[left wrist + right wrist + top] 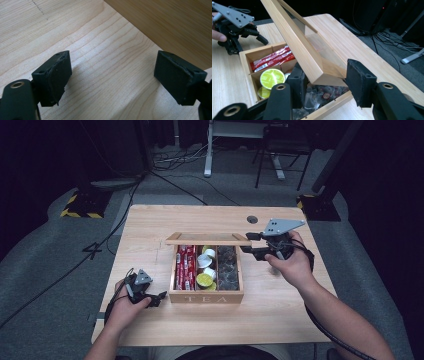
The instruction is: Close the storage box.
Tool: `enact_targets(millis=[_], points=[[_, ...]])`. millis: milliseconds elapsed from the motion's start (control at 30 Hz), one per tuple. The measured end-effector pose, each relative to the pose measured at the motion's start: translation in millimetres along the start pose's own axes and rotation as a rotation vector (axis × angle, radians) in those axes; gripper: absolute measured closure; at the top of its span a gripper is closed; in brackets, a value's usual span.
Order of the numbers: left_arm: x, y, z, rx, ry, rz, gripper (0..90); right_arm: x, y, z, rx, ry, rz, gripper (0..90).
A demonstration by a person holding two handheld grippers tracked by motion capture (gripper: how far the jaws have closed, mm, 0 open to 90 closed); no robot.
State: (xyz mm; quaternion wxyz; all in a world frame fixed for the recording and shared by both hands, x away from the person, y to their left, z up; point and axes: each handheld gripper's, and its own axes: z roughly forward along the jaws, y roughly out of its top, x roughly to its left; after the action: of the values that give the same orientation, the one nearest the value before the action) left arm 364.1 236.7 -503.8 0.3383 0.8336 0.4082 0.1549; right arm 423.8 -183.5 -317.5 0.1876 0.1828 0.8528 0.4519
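On the wooden table (150, 225) sits an open tea box (206, 296), its three compartments holding red sachets (185, 266), round capsules (205, 280) and dark packets (227, 267), with the hinged lid (294, 40) tilted up over the back. The right gripper (322, 82) has its jaws apart astride the lid's corner, one pad inside the box and one outside, neither visibly pressing the wood. The left gripper (112, 75) rests low beside the box's front left corner, jaws wide apart with only bare table between them.
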Motion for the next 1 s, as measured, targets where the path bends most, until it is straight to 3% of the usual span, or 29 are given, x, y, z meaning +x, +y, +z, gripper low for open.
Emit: enact_targets(millis=[167, 867, 1000], points=[[0.1, 0.0, 0.0, 0.0, 0.001, 0.002, 15.0, 5.6, -8.1, -0.4, 0.006, 0.005, 0.015, 51.5], [-0.1, 0.0, 0.2, -0.001, -0.002, -0.002, 15.0, 38.5, -41.9, 2.3, 0.029, -0.023, -0.002, 47.5], [-0.1, 0.1, 0.3, -0.001, 0.0, -0.002, 15.0, 42.7, -50.5, 3.8, 0.013, -0.027, 0.002, 47.2]])
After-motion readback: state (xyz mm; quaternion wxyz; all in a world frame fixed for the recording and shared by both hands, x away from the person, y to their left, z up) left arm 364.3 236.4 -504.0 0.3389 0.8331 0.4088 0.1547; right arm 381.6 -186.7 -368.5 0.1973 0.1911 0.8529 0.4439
